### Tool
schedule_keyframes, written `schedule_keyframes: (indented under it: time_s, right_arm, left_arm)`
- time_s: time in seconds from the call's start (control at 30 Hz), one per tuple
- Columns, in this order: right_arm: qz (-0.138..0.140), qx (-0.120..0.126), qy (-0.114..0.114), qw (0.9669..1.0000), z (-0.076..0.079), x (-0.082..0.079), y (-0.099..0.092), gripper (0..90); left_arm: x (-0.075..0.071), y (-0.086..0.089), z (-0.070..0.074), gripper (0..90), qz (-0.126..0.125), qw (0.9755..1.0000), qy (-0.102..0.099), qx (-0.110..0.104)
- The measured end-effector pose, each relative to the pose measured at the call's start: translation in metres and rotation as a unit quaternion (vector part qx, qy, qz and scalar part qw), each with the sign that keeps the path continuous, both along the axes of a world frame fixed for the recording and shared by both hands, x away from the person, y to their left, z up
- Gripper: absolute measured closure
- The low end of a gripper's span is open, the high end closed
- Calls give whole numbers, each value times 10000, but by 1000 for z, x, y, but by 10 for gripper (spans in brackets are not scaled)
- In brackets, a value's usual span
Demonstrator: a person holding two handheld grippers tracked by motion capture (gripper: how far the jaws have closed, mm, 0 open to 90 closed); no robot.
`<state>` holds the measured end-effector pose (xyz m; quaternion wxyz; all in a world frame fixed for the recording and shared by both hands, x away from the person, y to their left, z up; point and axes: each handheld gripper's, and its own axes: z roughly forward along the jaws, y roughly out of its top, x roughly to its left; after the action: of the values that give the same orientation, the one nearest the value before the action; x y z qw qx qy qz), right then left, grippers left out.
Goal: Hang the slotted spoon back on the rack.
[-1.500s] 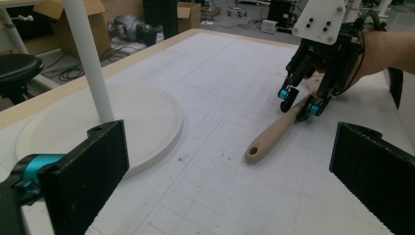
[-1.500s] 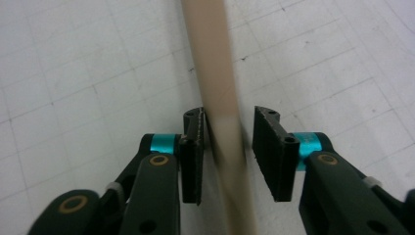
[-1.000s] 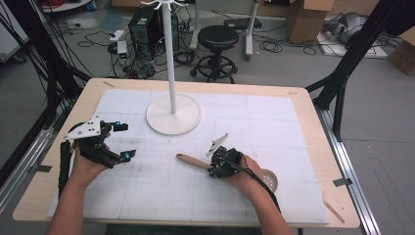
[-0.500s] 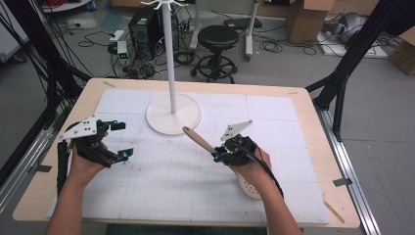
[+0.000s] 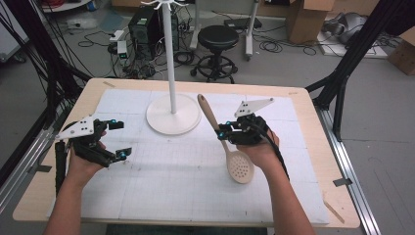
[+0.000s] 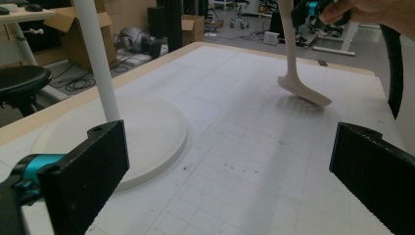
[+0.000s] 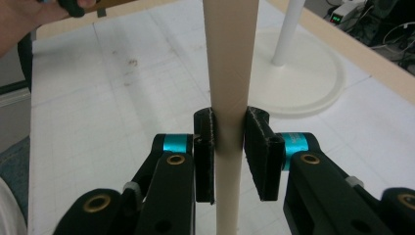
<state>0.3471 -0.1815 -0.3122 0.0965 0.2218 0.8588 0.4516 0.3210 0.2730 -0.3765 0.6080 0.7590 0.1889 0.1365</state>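
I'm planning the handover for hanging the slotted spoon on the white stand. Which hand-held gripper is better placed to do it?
The right hand-held gripper: its jaws are shut on the slotted spoon handle, lifted off the mat beside the white stand. The left hand-held gripper is open, empty and farther away.

Open desk (image 5: 161, 196) btwn my hands, free to cross; stand (image 5: 172, 115) w/ pole blocks far-centre, just left of spoon (image 5: 230, 147).

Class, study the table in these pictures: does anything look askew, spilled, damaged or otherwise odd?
Nothing is spilled or broken. The slotted spoon stands tilted, but the right tongs clamp its handle. The left tongs are open beside the white stand.
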Motion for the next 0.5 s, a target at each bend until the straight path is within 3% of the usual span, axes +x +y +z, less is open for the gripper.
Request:
schedule_keyframes:
  time_s: [0.2, 0.5]
  right_arm:
    - [36, 255, -128, 9996, 18, 11, 3, 745]
    - [31, 357, -191, 9992, 34, 25, 9, 746]
  left_arm:
    - [-1, 1, 2, 17, -8, 10000, -34, -21]
    - [-1, 2, 3, 17, -5, 10000, -43, -56]
